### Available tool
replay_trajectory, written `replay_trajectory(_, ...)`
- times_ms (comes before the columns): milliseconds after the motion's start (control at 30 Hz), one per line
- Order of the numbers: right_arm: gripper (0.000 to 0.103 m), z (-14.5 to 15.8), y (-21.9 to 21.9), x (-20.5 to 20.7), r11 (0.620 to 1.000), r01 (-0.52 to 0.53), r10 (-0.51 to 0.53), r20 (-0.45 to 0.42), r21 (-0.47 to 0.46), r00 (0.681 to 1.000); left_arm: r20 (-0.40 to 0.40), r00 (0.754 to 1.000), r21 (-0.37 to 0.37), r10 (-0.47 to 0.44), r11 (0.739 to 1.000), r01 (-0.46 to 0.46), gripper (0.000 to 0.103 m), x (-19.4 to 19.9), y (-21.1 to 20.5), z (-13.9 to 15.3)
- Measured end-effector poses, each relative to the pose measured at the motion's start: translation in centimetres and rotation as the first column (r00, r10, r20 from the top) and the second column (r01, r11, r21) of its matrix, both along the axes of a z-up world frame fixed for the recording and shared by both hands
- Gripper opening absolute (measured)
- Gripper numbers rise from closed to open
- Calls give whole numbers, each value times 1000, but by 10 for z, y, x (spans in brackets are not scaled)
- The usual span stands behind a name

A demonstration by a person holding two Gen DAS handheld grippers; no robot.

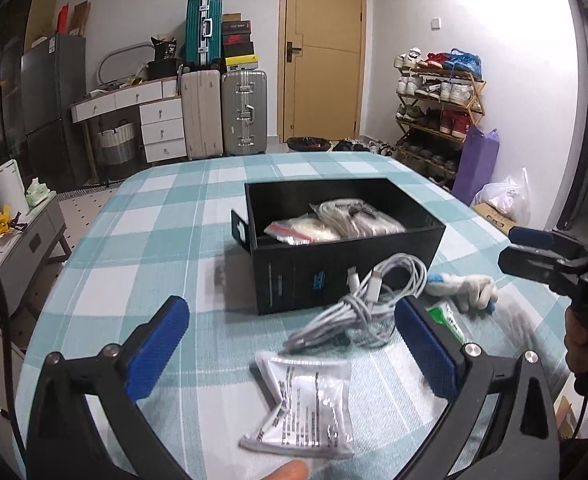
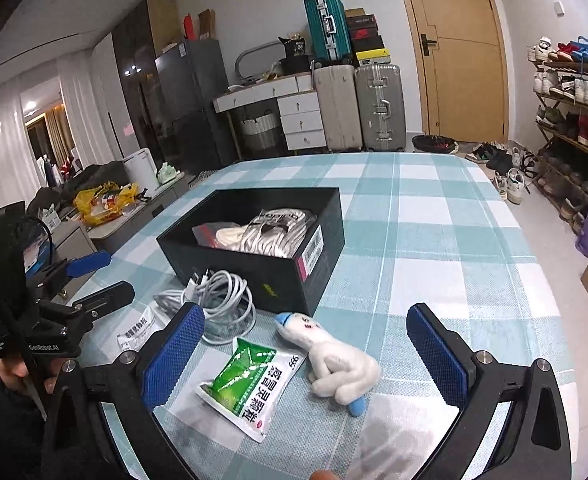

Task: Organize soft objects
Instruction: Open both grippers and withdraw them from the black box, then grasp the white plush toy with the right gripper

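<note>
An open black box stands on the checked tablecloth and holds bagged white soft items. In front of it lie a coiled white cable, a silvery packet, a green-and-white sachet and a white plush toy. My left gripper is open, its jaws wide above the cable and silvery packet. My right gripper is open too, straddling the sachet and plush toy without touching them.
The table ends in a rounded edge at the left. Behind it stand suitcases, a white drawer desk, a door and a shoe rack. A low side table with clutter sits to the left.
</note>
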State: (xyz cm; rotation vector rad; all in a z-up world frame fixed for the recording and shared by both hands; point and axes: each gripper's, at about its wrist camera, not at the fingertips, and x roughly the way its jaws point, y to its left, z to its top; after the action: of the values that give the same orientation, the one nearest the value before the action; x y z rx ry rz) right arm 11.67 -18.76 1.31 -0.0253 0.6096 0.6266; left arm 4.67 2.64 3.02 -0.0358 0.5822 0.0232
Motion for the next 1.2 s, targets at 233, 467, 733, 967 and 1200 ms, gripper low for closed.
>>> replay_trajectory(233, 103, -9, 0, 4, 999, -33, 34, -60, 14, 998, -56, 998, 4, 14, 1000, -14, 103, -7, 1, -15)
replay_trajectory(467, 103, -17, 3, 7, 999, -30, 28, -91, -25, 995, -103, 995, 20, 7, 1000, -4, 103, -5, -2, -24)
replay_trajectory(733, 102, -27, 2, 13, 998, 4, -12, -126, -64, 992, -129, 991, 3, -29, 1000, 30, 103, -5, -4, -28)
replay_trajectory(967, 91, -37, 0, 22, 995, 39, -55, -171, -95, 984, -137, 990, 5, -32, 999, 33, 103, -4, -5, -29)
replay_trajectory(1200, 84, -45, -3, 28, 993, 61, -80, -197, -104, 977, -144, 989, -5, -32, 999, 31, 103, -2, -4, -30)
